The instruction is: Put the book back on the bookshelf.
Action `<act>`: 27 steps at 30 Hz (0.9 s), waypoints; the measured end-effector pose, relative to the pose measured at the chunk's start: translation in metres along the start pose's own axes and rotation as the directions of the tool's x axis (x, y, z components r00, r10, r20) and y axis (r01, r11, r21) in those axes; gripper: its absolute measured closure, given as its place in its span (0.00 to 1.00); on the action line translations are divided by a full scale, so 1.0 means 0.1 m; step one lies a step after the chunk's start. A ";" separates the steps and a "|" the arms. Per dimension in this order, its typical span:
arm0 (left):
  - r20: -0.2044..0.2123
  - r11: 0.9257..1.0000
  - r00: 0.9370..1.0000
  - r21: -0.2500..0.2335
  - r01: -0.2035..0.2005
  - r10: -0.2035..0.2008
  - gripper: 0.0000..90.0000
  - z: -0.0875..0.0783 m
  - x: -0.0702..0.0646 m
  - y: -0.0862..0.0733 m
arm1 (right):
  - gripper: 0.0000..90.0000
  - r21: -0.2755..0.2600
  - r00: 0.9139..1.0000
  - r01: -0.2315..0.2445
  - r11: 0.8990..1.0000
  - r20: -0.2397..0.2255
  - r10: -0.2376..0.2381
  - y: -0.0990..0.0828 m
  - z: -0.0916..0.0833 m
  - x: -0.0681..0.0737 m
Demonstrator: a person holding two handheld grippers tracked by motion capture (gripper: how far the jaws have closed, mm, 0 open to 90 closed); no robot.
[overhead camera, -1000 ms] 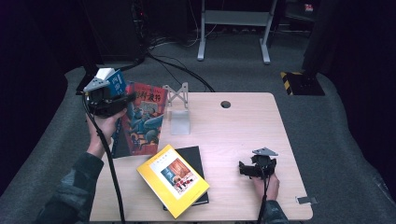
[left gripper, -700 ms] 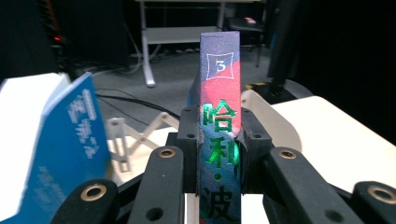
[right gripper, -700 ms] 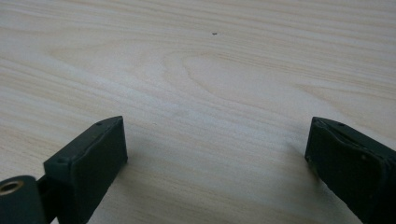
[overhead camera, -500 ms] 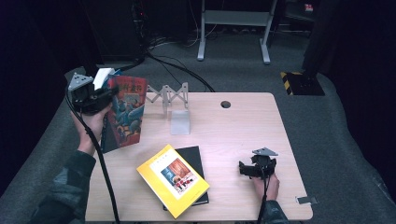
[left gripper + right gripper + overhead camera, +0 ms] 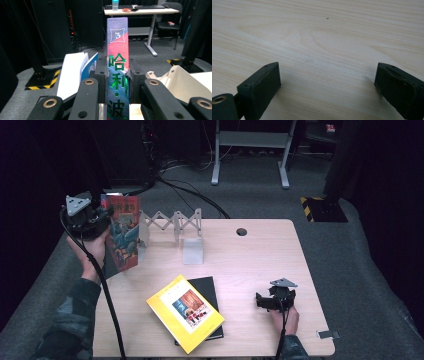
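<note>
My left gripper (image 5: 106, 215) is shut on the spine of a red and blue book (image 5: 122, 232), held upright over the table's far left edge. In the left gripper view the spine (image 5: 117, 75) with green characters stands clamped between the two jaws of that gripper (image 5: 117, 72). A white-paged, blue-covered thing (image 5: 75, 72) sits just outside the left jaw. My right gripper (image 5: 260, 301) rests on the table at the front right, pointing left. Its jaws (image 5: 327, 82) stand open over bare wood.
A white folding rack (image 5: 170, 222) stretches across the back of the table (image 5: 300, 270), with a white block (image 5: 192, 251) in front of it. A yellow book (image 5: 184, 319) lies on a black book (image 5: 207, 287) at the front centre. A cable hole (image 5: 242, 231) is behind.
My left gripper has carried the red and blue book to the left and stood it more upright. The folding rack has stretched out leftward. The right gripper has stayed put.
</note>
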State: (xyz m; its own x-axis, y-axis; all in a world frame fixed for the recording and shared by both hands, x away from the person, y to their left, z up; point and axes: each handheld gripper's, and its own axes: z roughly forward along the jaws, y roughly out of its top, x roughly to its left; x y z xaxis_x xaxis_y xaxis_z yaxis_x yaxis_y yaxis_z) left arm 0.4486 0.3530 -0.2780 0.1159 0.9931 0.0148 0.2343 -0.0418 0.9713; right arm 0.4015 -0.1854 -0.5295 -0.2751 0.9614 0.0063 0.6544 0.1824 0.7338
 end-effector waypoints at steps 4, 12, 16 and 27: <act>-0.039 1.000 0.999 -0.003 -0.001 0.001 0.83 0.05 0.00 -0.03 | 0.07 0.001 1.000 0.000 1.000 0.000 0.000 0.00 0.00 0.00; -0.085 1.000 0.996 -0.005 0.007 -0.008 0.83 0.24 0.01 -0.10 | 0.07 -0.002 1.000 0.000 1.000 -0.001 0.000 0.00 0.00 0.00; -0.097 1.000 0.995 -0.012 -0.001 0.000 0.83 0.35 0.00 -0.14 | 0.07 -0.002 1.000 0.001 1.000 -0.002 -0.001 0.00 0.00 0.00; -0.125 0.999 0.992 -0.045 -0.006 0.001 0.83 0.65 -0.06 -0.32 | 0.08 0.000 1.000 0.006 1.000 -0.001 -0.006 0.00 0.00 0.00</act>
State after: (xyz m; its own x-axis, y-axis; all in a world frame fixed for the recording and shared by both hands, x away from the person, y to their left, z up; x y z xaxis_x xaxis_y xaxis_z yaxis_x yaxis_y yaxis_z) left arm 0.5027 0.3413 -0.3247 -0.0051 0.9990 0.0449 0.1903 -0.0431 0.9808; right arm 0.4010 -0.1855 -0.5294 -0.2799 0.9600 0.0022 0.6527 0.1886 0.7338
